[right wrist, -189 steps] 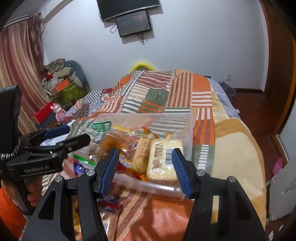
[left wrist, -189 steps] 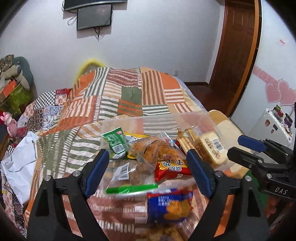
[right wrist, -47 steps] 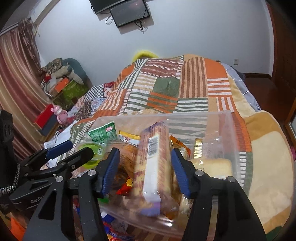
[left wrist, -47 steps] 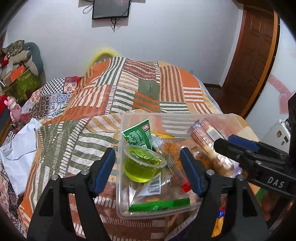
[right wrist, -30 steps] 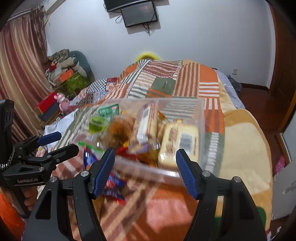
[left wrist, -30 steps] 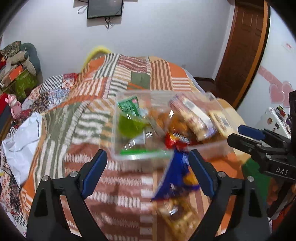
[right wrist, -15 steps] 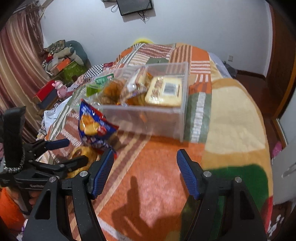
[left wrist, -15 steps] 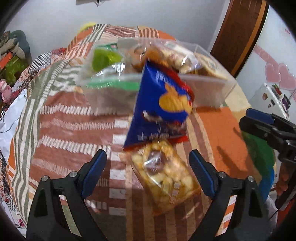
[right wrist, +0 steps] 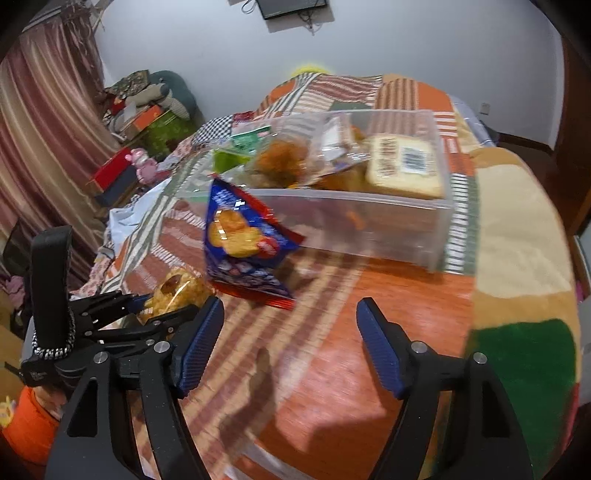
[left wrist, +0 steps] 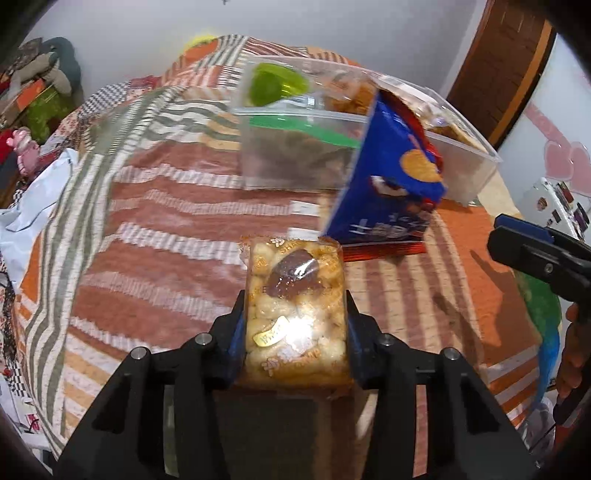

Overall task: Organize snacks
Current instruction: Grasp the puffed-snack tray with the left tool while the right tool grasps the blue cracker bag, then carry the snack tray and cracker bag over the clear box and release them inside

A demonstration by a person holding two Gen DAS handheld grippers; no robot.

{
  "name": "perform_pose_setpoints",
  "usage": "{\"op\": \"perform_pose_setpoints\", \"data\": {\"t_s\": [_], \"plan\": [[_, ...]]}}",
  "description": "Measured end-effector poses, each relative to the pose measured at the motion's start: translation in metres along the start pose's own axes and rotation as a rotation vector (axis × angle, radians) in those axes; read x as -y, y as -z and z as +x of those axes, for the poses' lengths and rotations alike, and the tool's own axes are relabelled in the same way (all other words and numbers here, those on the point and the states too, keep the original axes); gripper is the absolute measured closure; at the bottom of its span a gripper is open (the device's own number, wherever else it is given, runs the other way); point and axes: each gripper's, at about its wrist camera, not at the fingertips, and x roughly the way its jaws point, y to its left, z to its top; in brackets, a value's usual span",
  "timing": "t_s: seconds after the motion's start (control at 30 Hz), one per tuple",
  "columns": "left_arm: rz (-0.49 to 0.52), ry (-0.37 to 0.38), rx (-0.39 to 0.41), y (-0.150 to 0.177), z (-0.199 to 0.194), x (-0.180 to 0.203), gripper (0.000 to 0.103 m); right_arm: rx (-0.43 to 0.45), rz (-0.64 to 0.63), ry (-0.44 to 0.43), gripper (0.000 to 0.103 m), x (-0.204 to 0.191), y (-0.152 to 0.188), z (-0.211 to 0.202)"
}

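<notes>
L gripper [left wrist: 295, 325] just closed on puff pack [left wrist: 295, 314]

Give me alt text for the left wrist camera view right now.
The left gripper has just closed on a clear pack of puffed snacks on the striped bedspread. Beyond it, a blue chip bag leans against a clear snack bin.

We see a bed [right wrist: 517, 229] spread with a patchwork quilt of orange, green and cream stripes, filling most of the room. Behind it stands a plain pale wall [right wrist: 424, 40] with a dark screen [right wrist: 291, 7] mounted high. On the far left hang striped reddish curtains [right wrist: 40, 122] above a heap of cushions and boxes [right wrist: 147, 103]. On the right stands a brown wooden door [left wrist: 506, 62].
</notes>
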Motion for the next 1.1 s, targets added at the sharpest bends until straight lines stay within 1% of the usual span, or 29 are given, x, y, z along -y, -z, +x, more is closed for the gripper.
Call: {"op": "perform_pose_setpoints", "data": {"t_s": [0.17, 0.37, 0.5, 0.57, 0.63, 0.67, 0.77, 0.8, 0.97, 1.1], "plan": [[-0.011, -0.006, 0.012, -0.001, 0.001, -0.01, 0.058, -0.031, -0.003, -0.021, 0.032, -0.012, -0.008, 0.022], [0.009, -0.017, 0.03, -0.002, 0.006, -0.009, 0.057, -0.066, 0.011, -0.056, 0.032, -0.025, -0.021, 0.048], [0.015, -0.011, 0.041, 0.0, 0.007, -0.009, 0.057, -0.07, 0.024, -0.046, 0.032, -0.028, -0.026, 0.059], [0.013, -0.005, 0.045, 0.0, 0.006, -0.01, 0.058, -0.065, 0.043, -0.057, 0.032, -0.025, -0.026, 0.061], [0.014, 0.003, 0.049, 0.0, 0.006, -0.011, 0.058, -0.05, 0.063, -0.069, 0.033, -0.022, -0.025, 0.061], [0.015, 0.007, 0.05, 0.0, 0.006, -0.012, 0.058, -0.04, 0.067, -0.075, 0.037, -0.021, -0.023, 0.06], [0.019, 0.012, 0.054, -0.001, 0.004, -0.012, 0.058, -0.031, 0.071, -0.084, 0.039, -0.018, -0.022, 0.057], [0.019, 0.011, 0.054, -0.002, 0.003, -0.012, 0.058, -0.027, 0.063, -0.08, 0.041, -0.018, -0.02, 0.054], [0.02, 0.003, 0.072, -0.008, -0.004, -0.01, 0.058, -0.006, 0.037, -0.058, 0.042, -0.013, -0.016, 0.034], [0.034, 0.001, 0.118, -0.02, -0.019, -0.004, 0.058, 0.024, 0.027, -0.042, 0.042, -0.008, -0.017, 0.018]]}}
